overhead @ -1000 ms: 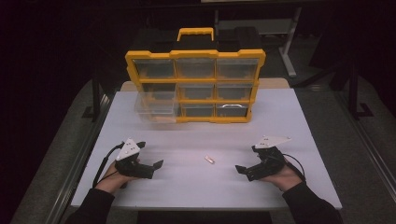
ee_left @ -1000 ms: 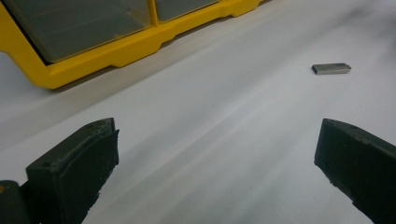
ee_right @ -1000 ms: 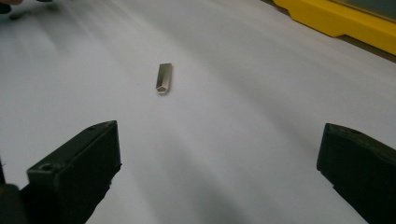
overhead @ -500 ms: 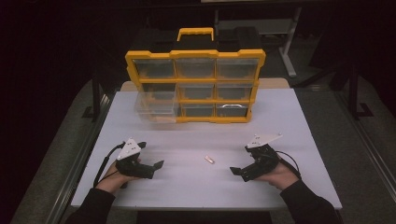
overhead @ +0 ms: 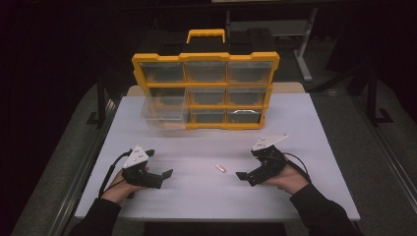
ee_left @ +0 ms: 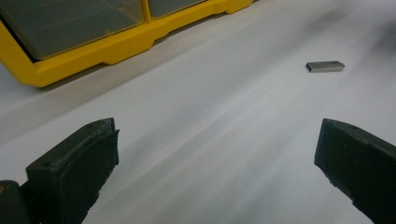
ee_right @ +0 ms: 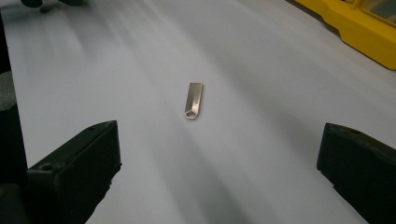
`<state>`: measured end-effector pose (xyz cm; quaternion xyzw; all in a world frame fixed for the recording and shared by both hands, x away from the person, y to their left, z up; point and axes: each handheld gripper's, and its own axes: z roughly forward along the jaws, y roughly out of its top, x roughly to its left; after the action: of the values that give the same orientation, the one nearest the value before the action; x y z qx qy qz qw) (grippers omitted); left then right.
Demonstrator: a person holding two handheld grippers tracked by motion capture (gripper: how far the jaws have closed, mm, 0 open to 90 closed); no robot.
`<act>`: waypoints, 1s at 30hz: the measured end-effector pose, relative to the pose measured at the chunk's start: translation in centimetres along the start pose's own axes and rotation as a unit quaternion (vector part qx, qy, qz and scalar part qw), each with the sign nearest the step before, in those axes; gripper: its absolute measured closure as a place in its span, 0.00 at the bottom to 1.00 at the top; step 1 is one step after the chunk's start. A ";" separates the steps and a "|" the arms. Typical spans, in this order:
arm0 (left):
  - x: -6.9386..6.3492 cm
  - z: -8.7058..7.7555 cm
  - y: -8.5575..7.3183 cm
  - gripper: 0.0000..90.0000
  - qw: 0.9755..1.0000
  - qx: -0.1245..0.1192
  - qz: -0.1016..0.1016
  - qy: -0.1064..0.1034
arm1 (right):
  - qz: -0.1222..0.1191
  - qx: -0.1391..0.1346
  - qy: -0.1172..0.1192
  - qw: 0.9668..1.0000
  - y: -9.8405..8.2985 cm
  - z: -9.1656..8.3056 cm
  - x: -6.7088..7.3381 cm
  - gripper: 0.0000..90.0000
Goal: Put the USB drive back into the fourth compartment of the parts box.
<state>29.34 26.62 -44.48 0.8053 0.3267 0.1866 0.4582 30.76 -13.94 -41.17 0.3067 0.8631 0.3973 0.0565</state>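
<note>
High view: white table (overhead: 206,196) with a yellow drawer organiser (overhead: 206,88) standing at the far side, black handle frame in yellow on top. One clear drawer (overhead: 164,115) at its lower left is pulled out, sticking forward. Small metal USB stick (overhead: 221,168) lies flat on the table, between the two grippers, nearer the right one. Left gripper (overhead: 166,174) rests low at the near left, held by a hand, jaws pointing right toward the stick, well apart from it. Right gripper (overhead: 242,175) at the near right, jaws pointing left, tips just beside the stick, not touching.

Left gripper view: both black jaws spread wide, nothing between them but bare table (ee_left: 196,154). USB stick (ee_left: 325,66) lies ahead and off to the right, well beyond the tips. Yellow organiser base (ee_left: 116,42) at upper left.

Right gripper view: jaws wide apart, empty. USB stick (ee_right: 194,101) lies ahead, roughly centred between the jaw lines, past the tips, angled end toward the camera. Corner of the organiser (ee_right: 359,32) at upper right.
</note>
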 end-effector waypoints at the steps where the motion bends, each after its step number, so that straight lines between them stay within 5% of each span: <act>1: 0.0 0.0 0.0 0.00 1.000 0.000 0.000 0.000 | 0.001 0.001 0.001 1.000 0.1 0.1 0.0 0.00; 30: -0.1 0.1 0.0 0.00 1.000 -0.002 -0.003 -0.009 | -0.019 0.008 0.008 1.000 4.0 2.5 -0.4 0.00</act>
<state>29.34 26.52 -44.49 0.8048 0.3246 0.1791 0.4635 33.85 -10.55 -40.09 0.2880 0.8724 0.3912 0.0547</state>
